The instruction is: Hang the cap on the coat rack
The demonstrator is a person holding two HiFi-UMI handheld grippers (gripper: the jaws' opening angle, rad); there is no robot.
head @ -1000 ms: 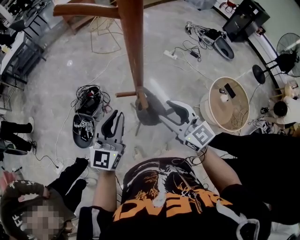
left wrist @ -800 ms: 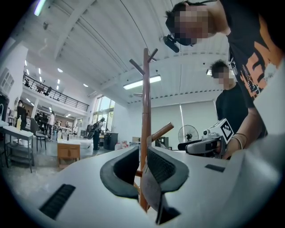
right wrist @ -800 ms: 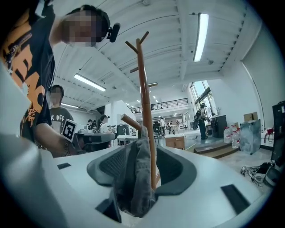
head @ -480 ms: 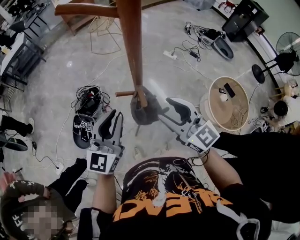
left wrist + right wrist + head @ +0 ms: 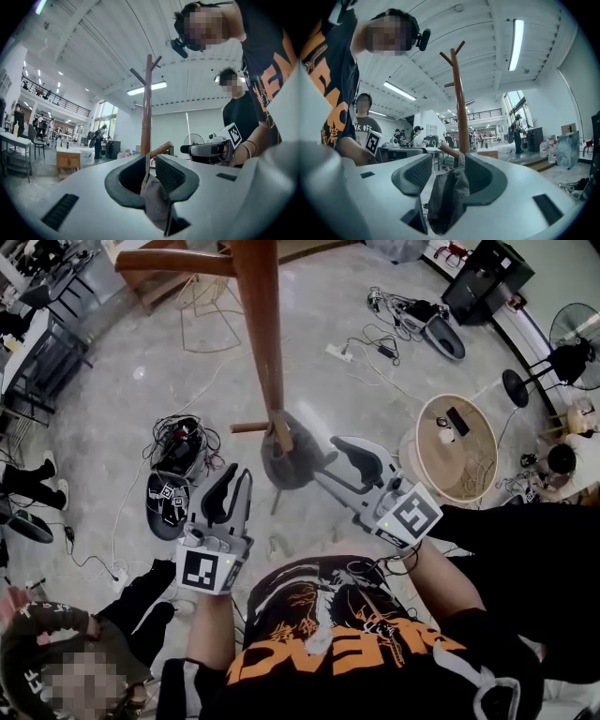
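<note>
The cap (image 5: 286,463) is low on the coat rack (image 5: 262,334), right up against the pole, by the spot where the short low peg (image 5: 249,427) joins it. R gripper (image 5: 330,454) pinches a thick bunch of the cap's grey cloth. L gripper (image 5: 242,476) has its jaws nearly together w/ a thin edge of the cap btw them, so it looks like it holds on too.

The peg is what matters. It sticks out from the pole toward the L side & slants up, w/ its free tip just above the L jaws. So L is nearer the tip & R is nearer the pole.

The cap is squashed & hangs long-way up-and-down. Can't tell where its brim points, or if it sits on the peg yet. I think it needs to go up & over the tip.
</note>
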